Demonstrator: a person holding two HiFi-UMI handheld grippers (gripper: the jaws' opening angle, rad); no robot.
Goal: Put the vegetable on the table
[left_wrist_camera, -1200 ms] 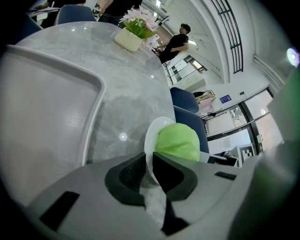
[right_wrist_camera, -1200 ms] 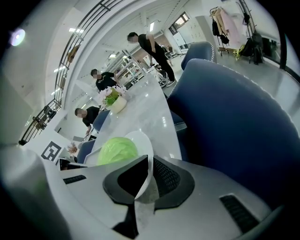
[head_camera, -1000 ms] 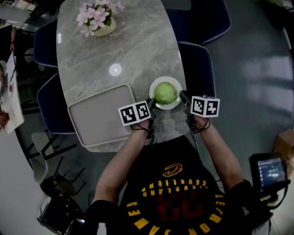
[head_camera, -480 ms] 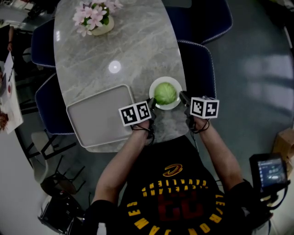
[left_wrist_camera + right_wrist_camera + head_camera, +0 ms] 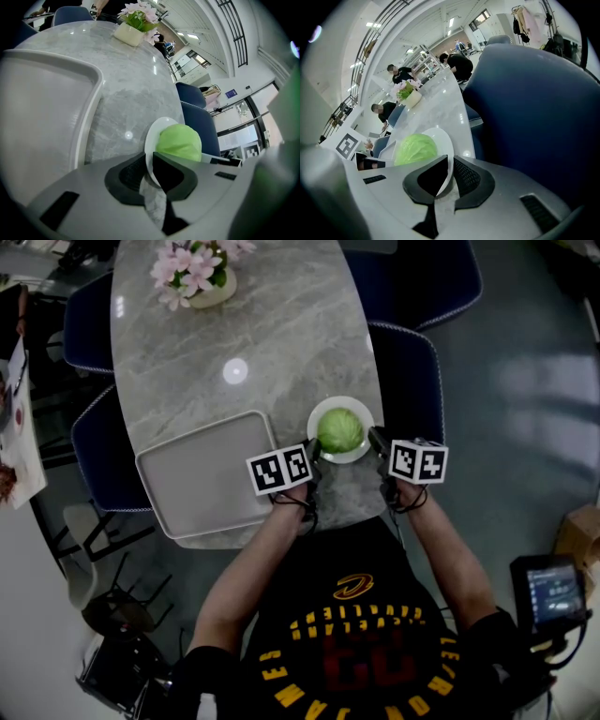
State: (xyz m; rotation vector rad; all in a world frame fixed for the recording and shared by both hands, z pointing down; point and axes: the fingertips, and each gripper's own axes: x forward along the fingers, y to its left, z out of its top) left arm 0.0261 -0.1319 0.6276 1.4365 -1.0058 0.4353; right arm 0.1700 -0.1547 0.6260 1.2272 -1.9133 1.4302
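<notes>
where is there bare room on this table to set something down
Widest bare marble: mid table, between the flower pot and the tray. The tray itself holds nothing. Crowded at the near edge: the plate with the cabbage, its rim pinched by the left gripper and right gripper.

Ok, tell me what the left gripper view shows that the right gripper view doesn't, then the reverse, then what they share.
Only the left gripper view: the left gripper closed on the rim of the plate, and the broad grey tray, at most a sliver in the other view. Only the right gripper view: the right gripper closed on the opposite rim, and seated people beyond the table. Both: the white plate, the green cabbage on it, the flower pot and the marble table.
</notes>
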